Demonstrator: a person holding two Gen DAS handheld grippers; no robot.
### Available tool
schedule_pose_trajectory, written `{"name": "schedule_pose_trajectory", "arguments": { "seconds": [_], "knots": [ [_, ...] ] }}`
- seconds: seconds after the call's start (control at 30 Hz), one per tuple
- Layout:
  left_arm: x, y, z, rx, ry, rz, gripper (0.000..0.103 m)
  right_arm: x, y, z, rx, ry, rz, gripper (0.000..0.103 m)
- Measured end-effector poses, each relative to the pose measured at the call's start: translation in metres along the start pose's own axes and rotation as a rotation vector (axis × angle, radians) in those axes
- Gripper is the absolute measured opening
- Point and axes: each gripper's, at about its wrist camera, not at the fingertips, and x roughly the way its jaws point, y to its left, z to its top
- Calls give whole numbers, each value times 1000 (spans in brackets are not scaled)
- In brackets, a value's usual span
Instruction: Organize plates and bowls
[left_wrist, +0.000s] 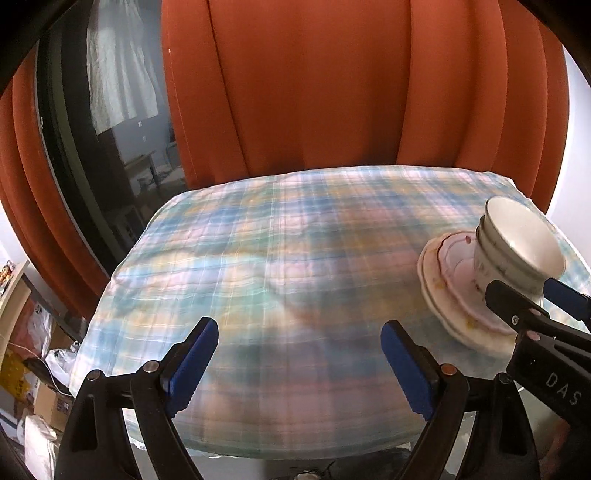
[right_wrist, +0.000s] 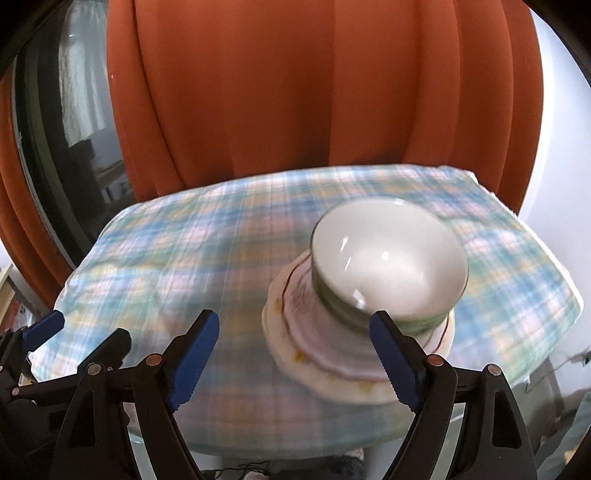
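A stack of white bowls (right_wrist: 391, 266) with green bands sits on a stack of pink-rimmed plates (right_wrist: 332, 354) on the right part of the checked tablecloth (right_wrist: 184, 258). The stack also shows at the right edge of the left wrist view: bowls (left_wrist: 517, 251) on plates (left_wrist: 454, 299). My right gripper (right_wrist: 299, 360) is open and empty, just in front of the stack, its right finger beside the plates' rim. In the left wrist view it (left_wrist: 535, 295) shows at the stack's near side. My left gripper (left_wrist: 301, 367) is open and empty over the cloth's near edge, left of the stack.
Orange curtains (left_wrist: 314, 92) hang behind the table, with a dark window (left_wrist: 110, 129) at the left. Boxes and bags (left_wrist: 33, 387) lie on the floor to the left of the table. The table's near edge (right_wrist: 295, 443) is just under the grippers.
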Motion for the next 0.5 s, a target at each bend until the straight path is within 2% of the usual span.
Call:
{"name": "schedule_pose_trajectory", "arguments": {
  "seconds": [0.13,0.33,0.5],
  "knots": [
    [1,10,-15,8,7,-20,91,2,11,-16,4,2,-15,86],
    [-4,23,-23,-38,7,-86,91,-3,21,-32,-23,8,-36,86],
    [-2,25,-27,-41,26,-98,92,-8,23,-36,-11,4,-50,86]
  ]
}}
